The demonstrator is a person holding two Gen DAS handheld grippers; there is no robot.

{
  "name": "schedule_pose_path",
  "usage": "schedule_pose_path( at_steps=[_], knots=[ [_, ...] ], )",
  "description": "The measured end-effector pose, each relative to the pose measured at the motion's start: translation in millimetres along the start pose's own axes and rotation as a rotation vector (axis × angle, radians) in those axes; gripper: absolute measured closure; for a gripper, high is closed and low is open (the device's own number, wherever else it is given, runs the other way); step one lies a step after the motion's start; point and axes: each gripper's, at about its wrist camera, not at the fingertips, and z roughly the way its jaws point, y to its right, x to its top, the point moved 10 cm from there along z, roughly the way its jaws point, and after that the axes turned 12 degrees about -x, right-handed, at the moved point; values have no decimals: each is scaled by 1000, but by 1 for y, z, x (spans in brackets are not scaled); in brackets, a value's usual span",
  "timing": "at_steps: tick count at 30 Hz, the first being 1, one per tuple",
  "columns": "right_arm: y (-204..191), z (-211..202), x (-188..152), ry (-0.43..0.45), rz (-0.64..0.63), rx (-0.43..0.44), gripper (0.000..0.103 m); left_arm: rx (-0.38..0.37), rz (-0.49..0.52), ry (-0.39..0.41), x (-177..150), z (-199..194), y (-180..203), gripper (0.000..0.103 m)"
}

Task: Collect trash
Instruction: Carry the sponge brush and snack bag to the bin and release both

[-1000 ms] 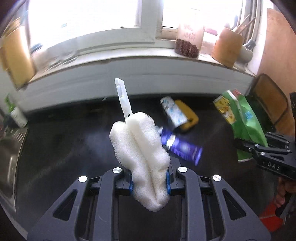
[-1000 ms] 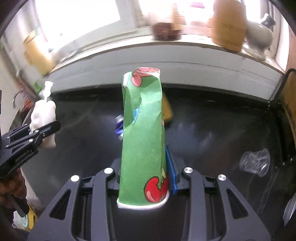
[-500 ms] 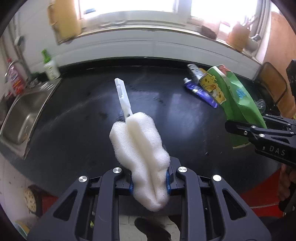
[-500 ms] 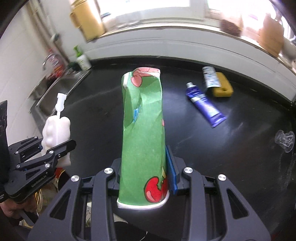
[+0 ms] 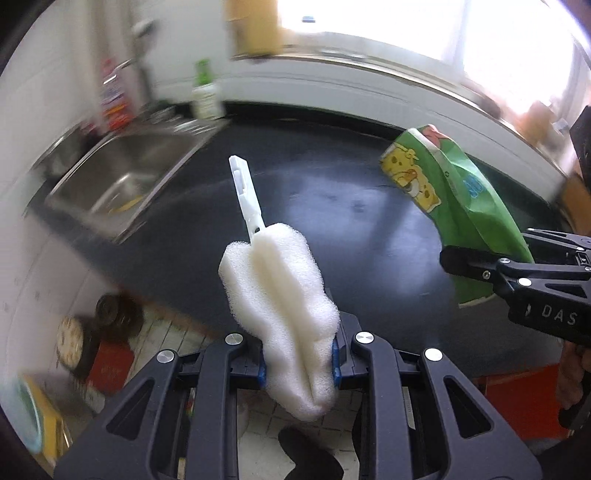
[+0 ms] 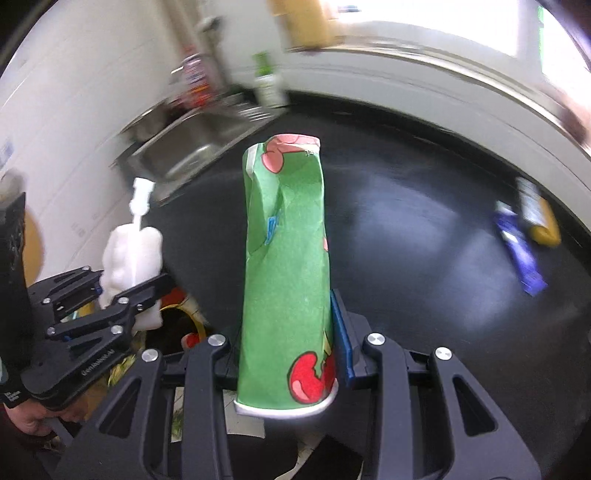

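Left wrist view: left gripper (image 5: 297, 363) clamps the sponge (image 5: 280, 306), stem toward 12 o'clock; right gripper (image 6: 286, 363) pinches the crushed cup (image 6: 286, 266), both off the counter (image 5: 332, 221), probably bin-bound.

We see daylight pouring from the far window (image 5: 369, 22), blown out to white in both views. It leaves pale glare on the black countertop (image 5: 332, 206). Motion blur smears the far sink (image 5: 122, 177) and bottles. Fisheye distortion bends the edges, with dark corners.
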Motion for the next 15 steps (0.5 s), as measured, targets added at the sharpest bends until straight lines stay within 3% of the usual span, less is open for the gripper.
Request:
schedule_pose_path(
  at_steps=[3,9,15],
  knots=[
    [-74,18,3,-27,-119,114,68,58,-102,11,-24,-17,-47,80],
    [-206,58,-22,-131,-314,294,68,202,-354,1,-104,-47,-153,80],
    [-299,104,-62,-259,-432,386,67,257,-531,-23,-188,-48,-232,80]
  ],
)
